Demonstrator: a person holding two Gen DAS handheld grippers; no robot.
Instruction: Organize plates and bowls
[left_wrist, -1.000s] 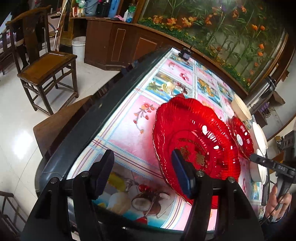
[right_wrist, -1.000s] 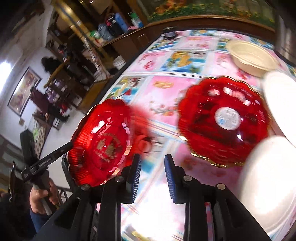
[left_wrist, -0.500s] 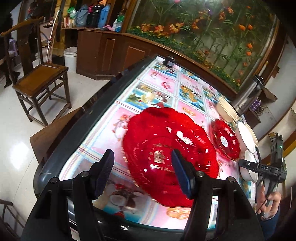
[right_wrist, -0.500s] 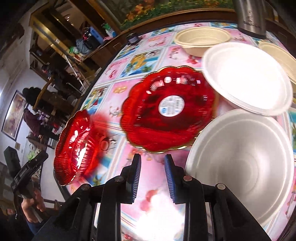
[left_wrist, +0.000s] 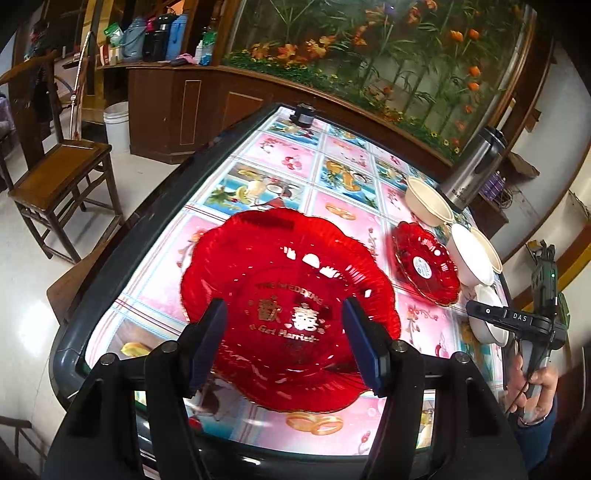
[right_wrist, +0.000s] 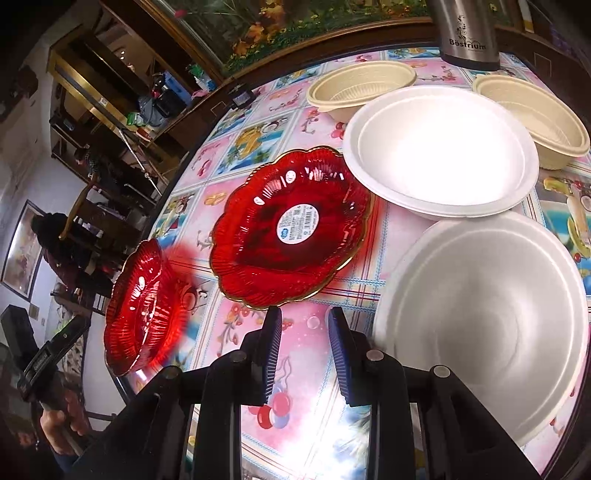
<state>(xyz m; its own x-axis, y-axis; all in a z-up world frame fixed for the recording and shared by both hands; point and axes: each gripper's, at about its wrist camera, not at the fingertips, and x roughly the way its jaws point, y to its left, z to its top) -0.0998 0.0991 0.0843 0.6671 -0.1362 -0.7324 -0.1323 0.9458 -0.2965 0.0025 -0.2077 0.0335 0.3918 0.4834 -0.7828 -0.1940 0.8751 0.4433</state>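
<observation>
Left gripper (left_wrist: 284, 343) fingers spread wide, gripping nothing; large red wedding plate (left_wrist: 288, 306) beyond them, over the tablecloth (left_wrist: 280, 155). Right wrist view: right gripper (right_wrist: 304, 354) fingers apart, empty, angled down toward the stickered red plate (right_wrist: 291, 225), white bowl (right_wrist: 484, 325) beside

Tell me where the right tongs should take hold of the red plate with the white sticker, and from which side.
Grip the scalloped gold-edged rim at its near edge, straight ahead of the right tongs. The red plate with the white sticker lies flat and is wide, so only its thin raised rim fits between the fingers. The white bowl crowds its far-right side; the near side looks free.
</observation>
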